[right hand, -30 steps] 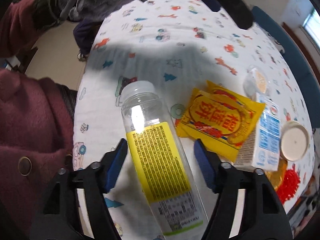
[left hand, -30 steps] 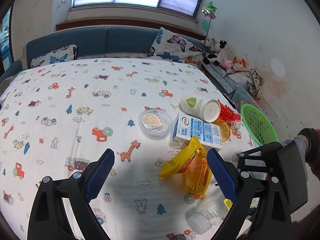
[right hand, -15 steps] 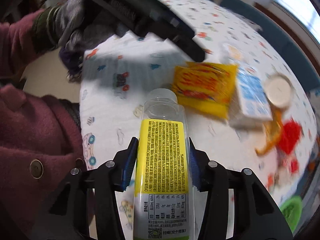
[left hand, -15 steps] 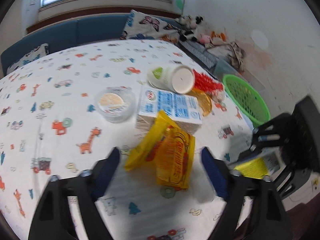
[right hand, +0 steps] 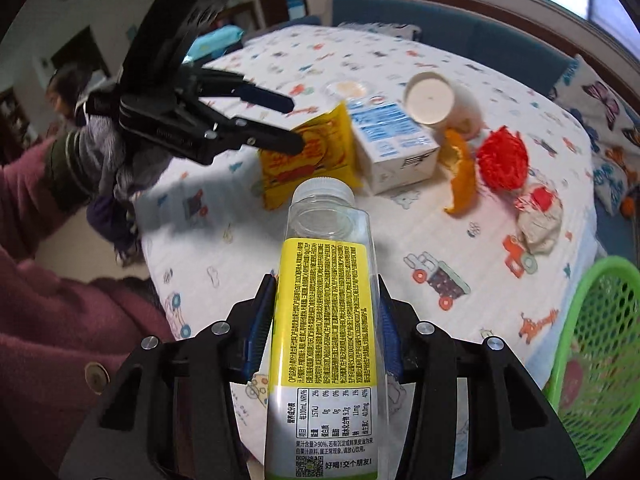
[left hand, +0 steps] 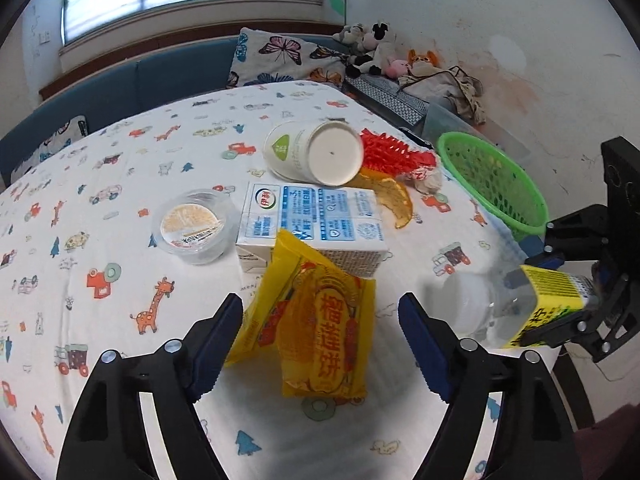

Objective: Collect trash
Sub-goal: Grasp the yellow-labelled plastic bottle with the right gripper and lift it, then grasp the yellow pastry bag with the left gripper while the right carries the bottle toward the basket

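My right gripper [right hand: 326, 328] is shut on a clear plastic bottle [right hand: 326, 320] with a yellow label and holds it above the table's edge; the bottle also shows in the left wrist view [left hand: 520, 308]. My left gripper [left hand: 320, 332] is open, its fingers either side of a yellow snack wrapper [left hand: 320, 328] lying on the table. Behind the wrapper lie a blue and white milk carton [left hand: 316, 220], a tipped paper cup [left hand: 316, 152], a clear plastic lid cup [left hand: 192, 224], orange peel [left hand: 392, 196] and red netting [left hand: 388, 152]. A green basket [left hand: 492, 184] stands at the table's right edge.
The round table [left hand: 120, 168] has a white cartoon-print cloth. A crumpled white and red wrapper [right hand: 536, 216] lies near the basket [right hand: 596, 344]. A blue sofa with cushions [left hand: 280, 60] runs behind the table. My maroon sleeve [right hand: 60, 360] is at the lower left.
My right gripper closed on the bottle, lifted it off the table and swung it right, towards the green basket. My left gripper moved forward over the yellow wrapper.
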Tool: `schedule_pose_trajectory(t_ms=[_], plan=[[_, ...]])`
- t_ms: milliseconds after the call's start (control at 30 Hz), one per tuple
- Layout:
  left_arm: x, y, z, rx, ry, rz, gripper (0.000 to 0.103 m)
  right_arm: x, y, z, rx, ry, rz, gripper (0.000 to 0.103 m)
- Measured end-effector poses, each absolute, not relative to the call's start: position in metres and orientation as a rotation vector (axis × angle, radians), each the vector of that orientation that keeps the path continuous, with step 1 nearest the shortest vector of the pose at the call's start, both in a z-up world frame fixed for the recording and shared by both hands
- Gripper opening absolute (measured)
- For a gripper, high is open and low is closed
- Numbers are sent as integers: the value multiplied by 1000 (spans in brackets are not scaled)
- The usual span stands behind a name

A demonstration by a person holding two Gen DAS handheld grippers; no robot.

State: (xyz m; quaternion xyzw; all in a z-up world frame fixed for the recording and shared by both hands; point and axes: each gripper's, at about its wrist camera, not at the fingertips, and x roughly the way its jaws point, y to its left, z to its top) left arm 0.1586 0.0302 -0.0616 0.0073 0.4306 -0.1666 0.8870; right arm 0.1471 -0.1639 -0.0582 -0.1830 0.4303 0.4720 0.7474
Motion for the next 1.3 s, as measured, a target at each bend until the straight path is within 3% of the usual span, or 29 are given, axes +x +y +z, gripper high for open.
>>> schedule_pose_trajectory(t_ms=[167,400,567,767,833,867,900,1000,1233,1300], plan=[[171,34,-77,-38,959,-361,85,152,-172,-55,-326,936,1006,48],[169,22,-90,12,969,-359,86,165,-190,-46,-217,919,934,48],[168,14,-94,48,965,-365,70,178,-211,-40,-123,905,865,48],[166,7,-94,96,950,-378,63,184,-235,-34,-56,877,796,48],[167,7,-91,105,946,-396,66,184,-241,-33,-38,875,785,48],[168,7,-90,108,947,-396,78,183,-244,-32,-29,874,778,48],[168,7,-88,109,946,-397,83,182,-247,-32,-20,874,774,48],[171,5,-86,116,947,-442,86,183,-251,-34,-7,874,767,48],[178,-1,-98,138,995,-458,85,182,-258,-35,10,872,743,48],[174,-4,-99,150,985,-461,75,182,-264,-33,18,865,725,48]])
